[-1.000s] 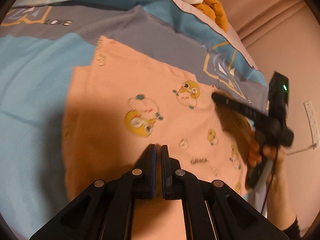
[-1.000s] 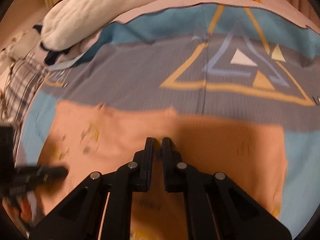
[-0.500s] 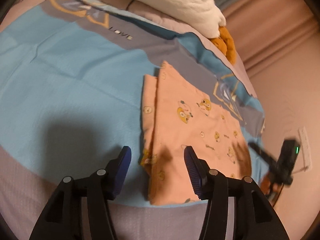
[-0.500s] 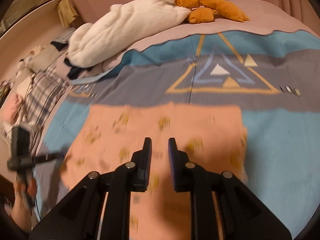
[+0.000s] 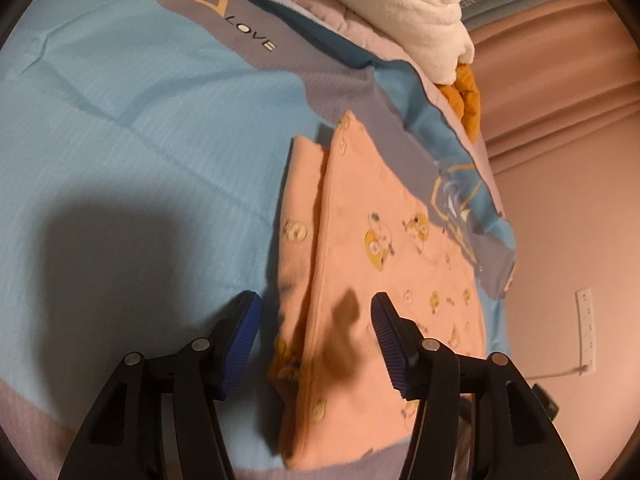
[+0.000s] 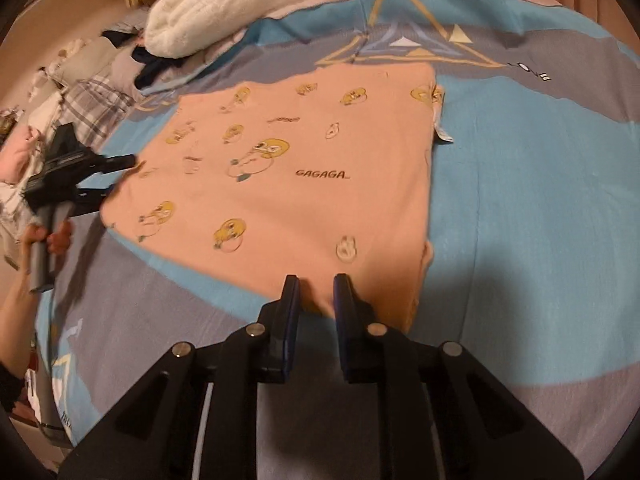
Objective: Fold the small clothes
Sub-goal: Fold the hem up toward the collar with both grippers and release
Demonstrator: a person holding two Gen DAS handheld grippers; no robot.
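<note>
the peach garment (image 6: 304,184), printed with yellow cartoon chicks and the word gagaga, lies flat and folded on the blue and grey bedspread (image 6: 532,208). the left wrist view shows its folded edge with a lower layer sticking out beside it, which the right view hardly reveals. the left gripper (image 5: 316,320) hovers over the near end of that edge, its jaws opening, blue pads apart and pressing on nothing. the right wrist view alone shows the left gripper from outside, held in a hand (image 6: 48,236) at the garment's far left edge. the right gripper (image 6: 316,292) stands a little parted just above the garment's near edge, holding nothing. a white plush blanket (image 6: 240,0) lies behind.
</note>
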